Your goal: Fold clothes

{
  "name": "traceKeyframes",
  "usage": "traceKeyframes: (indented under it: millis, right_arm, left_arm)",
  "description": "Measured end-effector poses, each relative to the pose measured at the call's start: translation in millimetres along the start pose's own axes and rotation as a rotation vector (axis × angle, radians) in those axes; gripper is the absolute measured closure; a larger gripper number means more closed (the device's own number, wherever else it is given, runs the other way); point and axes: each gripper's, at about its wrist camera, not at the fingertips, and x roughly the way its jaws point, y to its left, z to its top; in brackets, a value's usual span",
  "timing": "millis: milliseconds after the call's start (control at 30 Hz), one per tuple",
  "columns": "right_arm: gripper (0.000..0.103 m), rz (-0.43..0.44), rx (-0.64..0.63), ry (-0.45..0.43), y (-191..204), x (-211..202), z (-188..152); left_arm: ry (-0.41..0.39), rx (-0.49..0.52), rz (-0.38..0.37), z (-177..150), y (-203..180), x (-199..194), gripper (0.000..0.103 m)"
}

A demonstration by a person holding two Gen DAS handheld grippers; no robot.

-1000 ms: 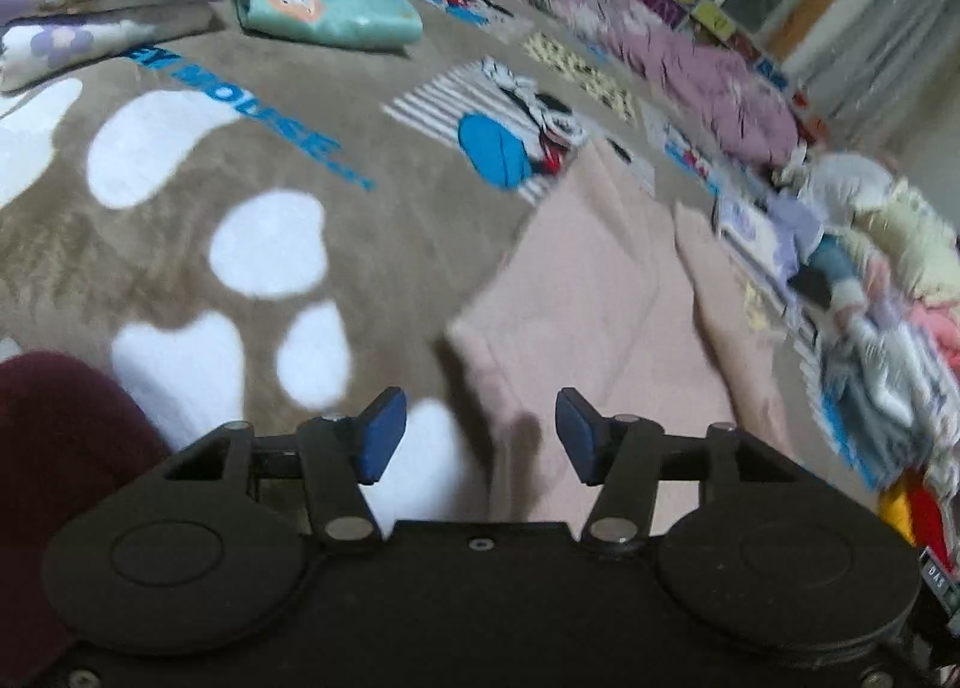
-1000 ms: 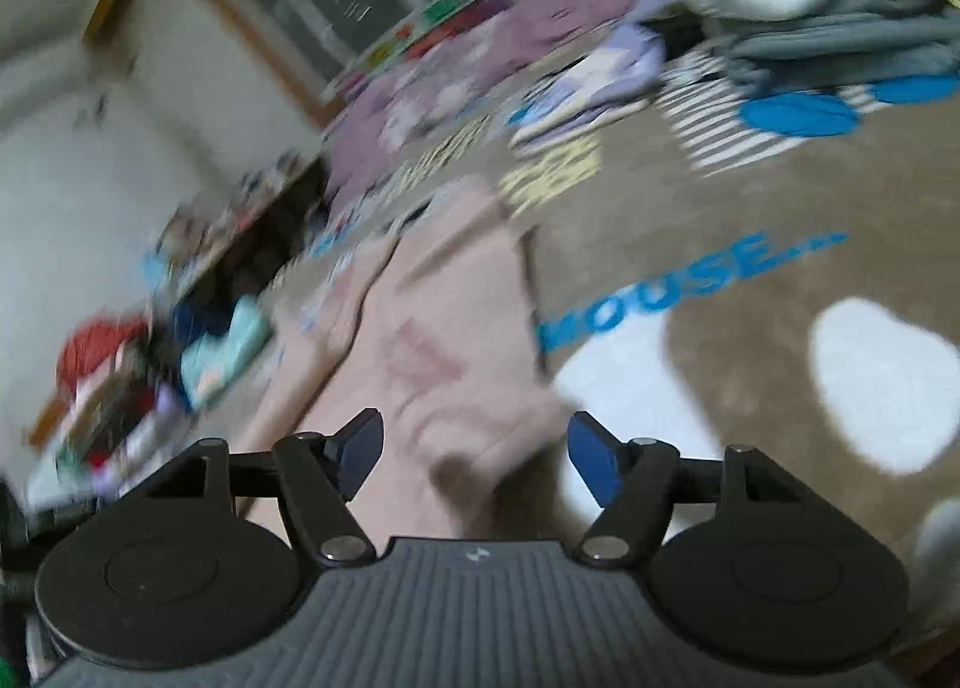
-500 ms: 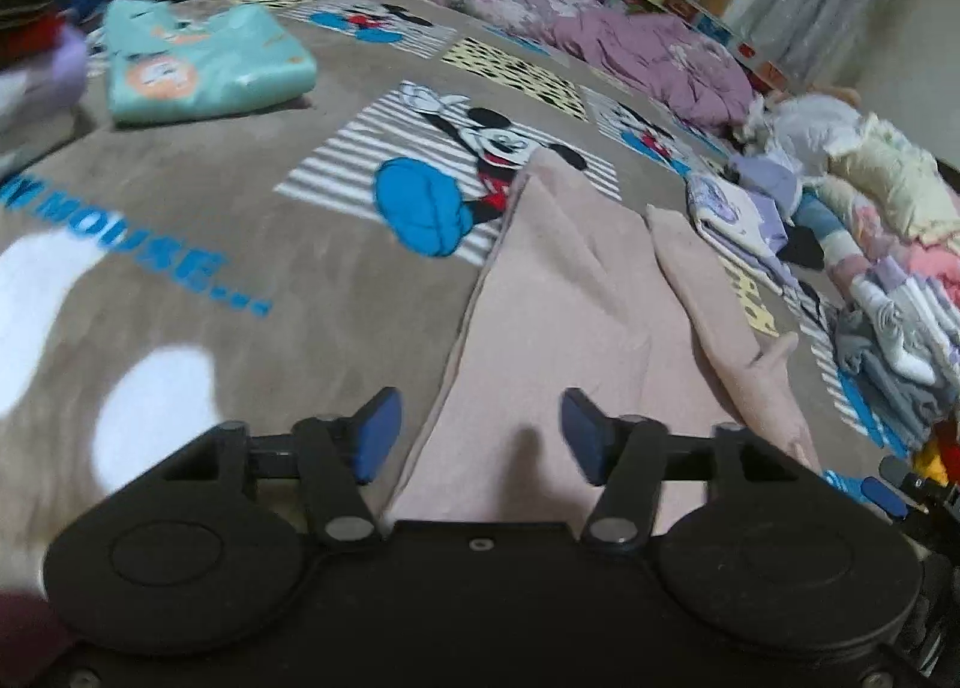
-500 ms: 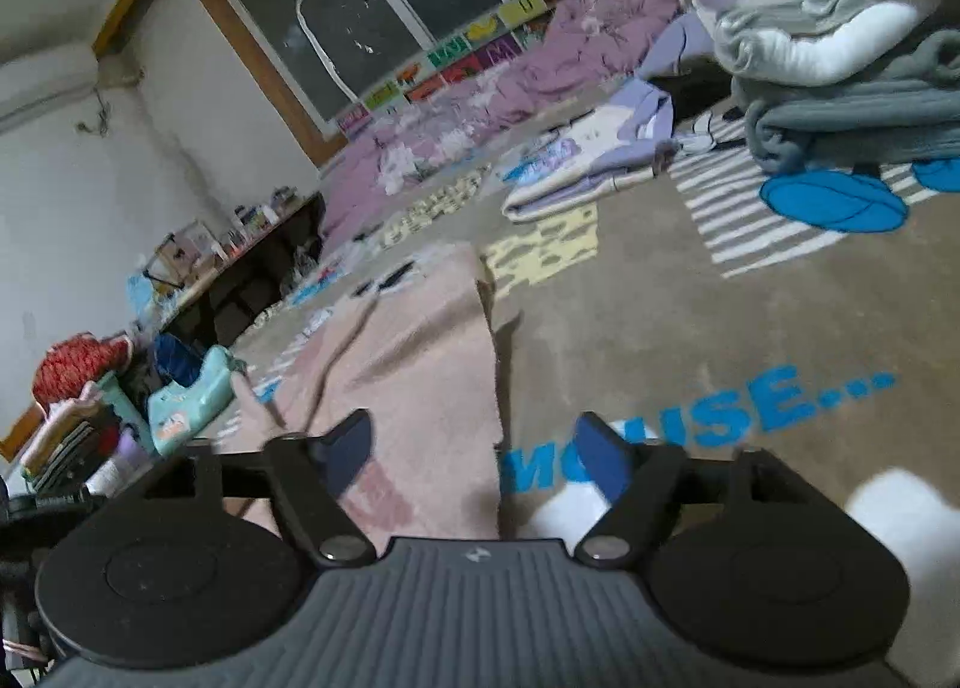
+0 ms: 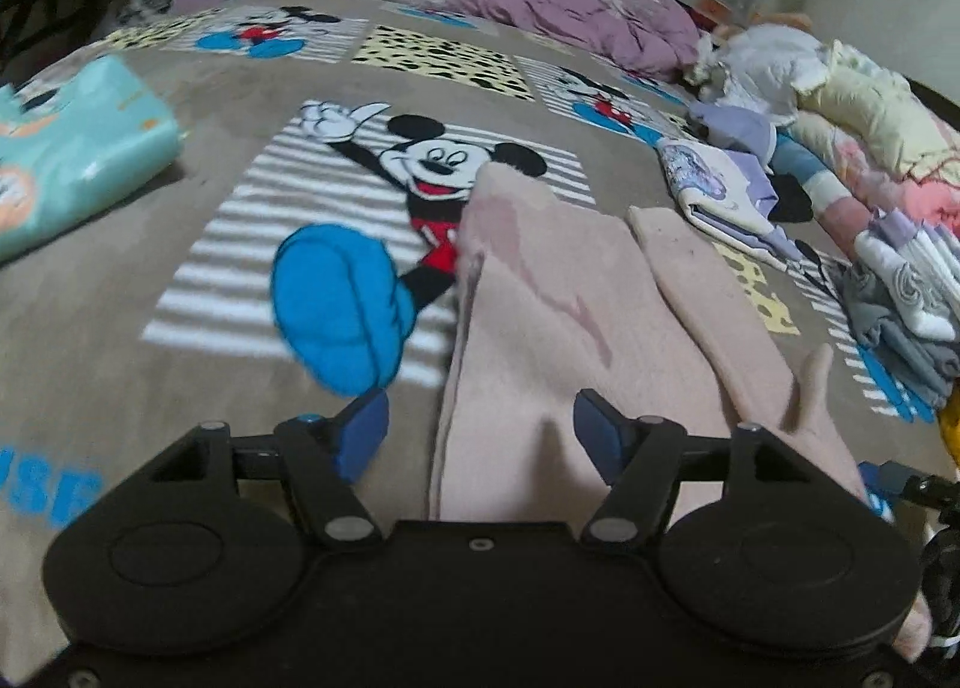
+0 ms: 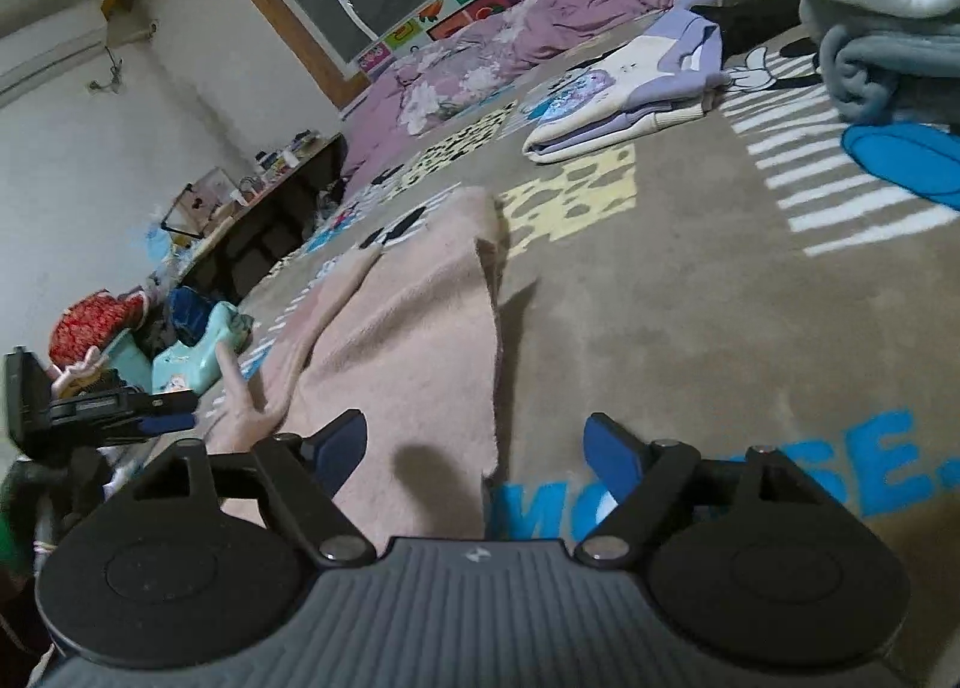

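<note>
On the bed: brown cartoon-mouse blanket [image 5: 180, 328], blue lettering "MOUSE..." (partly hidden)
Pink garment [image 5: 558, 304]: flat on blanket, between both grippers
Left gripper [image 5: 477, 430]: fingers apart, empty
Right gripper [image 6: 474, 445]: just closing slightly, gaping, nothing pinched

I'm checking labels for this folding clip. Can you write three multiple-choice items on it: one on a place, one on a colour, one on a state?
1. Where does the pink garment lie?
A. On the cartoon mouse blanket
B. On a chair
C. In a basket

2. What colour is the folded garment at the left edge of the left wrist view?
A. Red
B. Black
C. Turquoise

3. How does the left tool stand?
A. Shut on the pink garment
B. Open, gripping nothing
C. Shut on a sock

Answers: 1 A, the pink cloth is spread flat over the printed blanket. 2 C, it is light turquoise with an orange print. 3 B, its blue pads stand apart above the cloth.
</note>
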Motion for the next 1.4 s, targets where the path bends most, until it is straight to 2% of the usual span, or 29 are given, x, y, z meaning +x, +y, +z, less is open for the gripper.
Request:
traceKeyframes:
  millis: [300, 367, 433, 467, 533, 667, 800, 1033, 1167, 1400]
  right_arm:
    - [0.023, 0.014, 0.005, -0.007, -4.6, 9.3, -0.7]
    - [0.023, 0.016, 0.008, -0.012, -5.9, 9.8, -0.9]
    - [0.023, 0.015, 0.006, -0.016, -5.9, 9.9, -1.6]
    - [0.023, 0.014, 0.004, -0.018, -5.7, 10.0, -2.0]
    - [0.022, 0.012, 0.001, -0.022, -5.6, 10.2, -2.5]
    - [0.023, 0.007, -0.006, -0.030, -4.7, 10.0, -3.3]
    - [0.023, -0.004, -0.011, -0.038, -2.9, 8.3, -3.9]
    - [0.023, -0.011, -0.011, -0.046, -2.6, 6.3, -4.9]
    - [0.023, -0.018, -0.019, -0.047, -1.2, 6.5, -5.4]
    - [0.022, -0.021, -0.023, -0.048, -1.4, 7.2, -5.8]
  left_arm:
    - [0.019, 0.017, -0.117, 12.7, 13.8, 32.4, 0.046]
    - [0.018, 0.021, -0.141, 12.8, 14.0, 35.2, 0.064]
    - [0.022, 0.059, -0.119, 12.4, 8.4, 35.7, 0.077]
    - [0.020, 0.080, -0.122, 11.8, 4.5, 34.0, 0.080]
    - [0.002, 0.120, -0.123, 11.4, -3.3, 28.0, 0.096]
    - [-0.069, 0.164, -0.096, 11.1, -14.9, 4.5, 0.097]
    - [-0.153, 0.181, -0.034, 11.5, -19.8, -27.4, 0.097]
    - [-0.252, 0.151, 0.092, 16.2, 3.8, -70.0, 0.097]
    - [-0.278, 0.088, 0.151, 12.0, 27.4, -88.0, 0.097]
    - [-0.269, -0.023, 0.245, -8.2, 66.6, -101.5, 0.097]
